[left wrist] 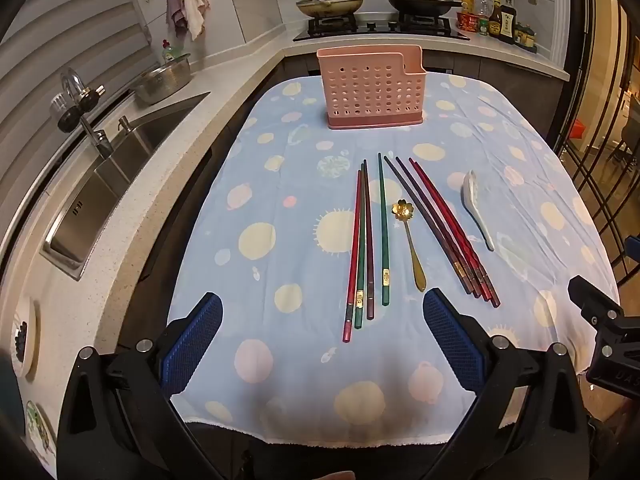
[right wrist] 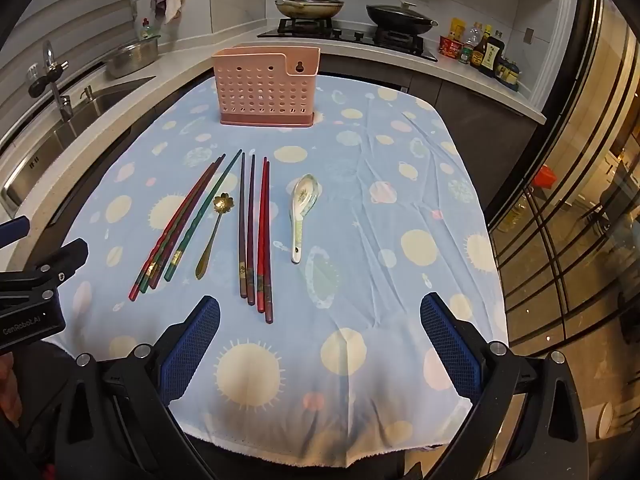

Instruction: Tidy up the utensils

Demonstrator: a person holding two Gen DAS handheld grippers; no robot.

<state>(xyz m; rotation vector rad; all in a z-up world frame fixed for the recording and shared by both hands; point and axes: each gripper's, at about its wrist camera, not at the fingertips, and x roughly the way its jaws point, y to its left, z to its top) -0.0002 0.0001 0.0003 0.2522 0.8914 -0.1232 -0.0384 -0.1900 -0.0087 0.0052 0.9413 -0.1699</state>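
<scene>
- Both grippers hover low over the near table edge: left gripper point(left wrist: 322, 344) w/ jaws spread wide, nothing between them; right gripper point(right wrist: 320, 344) likewise wide apart and empty.
- Utensils all lie flat on the blue tablecloth point(left wrist: 280, 184), none sorted yet by my read.
- Left chopstick group point(left wrist: 362, 244) (red, green, dark, plus a second green just beside) sits ahead of my left tool; gold flower spoon point(left wrist: 408, 240) lies between it and the right chopstick group point(left wrist: 444, 228); ceramic spoon point(right wrist: 302, 212) is apart on the right.
- Pink holder point(left wrist: 374, 88) stands upright at the far end, well apart from everything.
- Step in hand, I think: first pick. Go for handle ends nearest me, come down w/ pads straddling one pair only, since sticks touch each other and a wide grab would drag neighbours.
- Thin sticks on cloth: press low, close square, else they roll or cloth bunches.
- Holder has a taller back section and lower front one; inside can't be seen from here, prob. empty.
</scene>
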